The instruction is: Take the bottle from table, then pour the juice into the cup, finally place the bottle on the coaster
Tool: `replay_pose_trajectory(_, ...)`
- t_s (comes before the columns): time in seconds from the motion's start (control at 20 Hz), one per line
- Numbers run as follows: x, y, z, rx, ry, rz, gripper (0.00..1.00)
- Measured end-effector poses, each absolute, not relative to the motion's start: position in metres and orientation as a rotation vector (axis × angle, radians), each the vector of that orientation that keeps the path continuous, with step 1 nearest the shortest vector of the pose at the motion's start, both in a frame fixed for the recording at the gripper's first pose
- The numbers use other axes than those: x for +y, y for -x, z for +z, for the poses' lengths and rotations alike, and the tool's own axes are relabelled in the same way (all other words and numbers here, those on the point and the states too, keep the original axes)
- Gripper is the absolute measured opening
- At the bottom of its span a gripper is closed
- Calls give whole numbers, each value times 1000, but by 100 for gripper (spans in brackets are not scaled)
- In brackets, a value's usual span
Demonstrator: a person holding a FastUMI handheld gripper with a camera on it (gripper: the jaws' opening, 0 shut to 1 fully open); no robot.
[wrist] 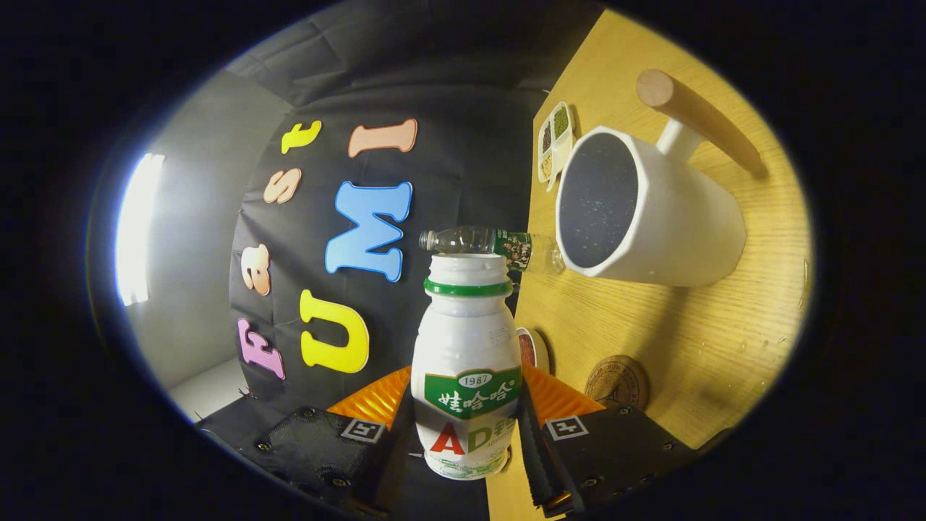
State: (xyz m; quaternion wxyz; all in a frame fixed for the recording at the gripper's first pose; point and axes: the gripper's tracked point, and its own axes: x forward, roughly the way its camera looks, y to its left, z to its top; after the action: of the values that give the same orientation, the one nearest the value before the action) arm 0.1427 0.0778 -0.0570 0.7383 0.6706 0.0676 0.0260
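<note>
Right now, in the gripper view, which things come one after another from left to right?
Gripper shut on white bottle → coaster → cup → its wooden handle.

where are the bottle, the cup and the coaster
bottle (466,340): gripper view, white body above the label
cup (687,231): gripper view, white outer wall
coaster (617,381): gripper view, middle of the round face

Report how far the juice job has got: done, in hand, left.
Done: the white juice bottle is off the table, clamped between the claw's two fingers. In hand: the view is rolled sideways with the bottle's mouth aimed toward the white cup, so the tilt for pouring seems under way; no juice stream is visible. Left: finish pouring, then set the bottle on the round coaster.
</note>
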Motion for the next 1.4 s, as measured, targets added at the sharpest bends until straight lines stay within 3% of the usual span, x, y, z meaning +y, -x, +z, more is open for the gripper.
replay_pose_trajectory(1.4, 73, -140, -54, 140, -1697, 35, 66)
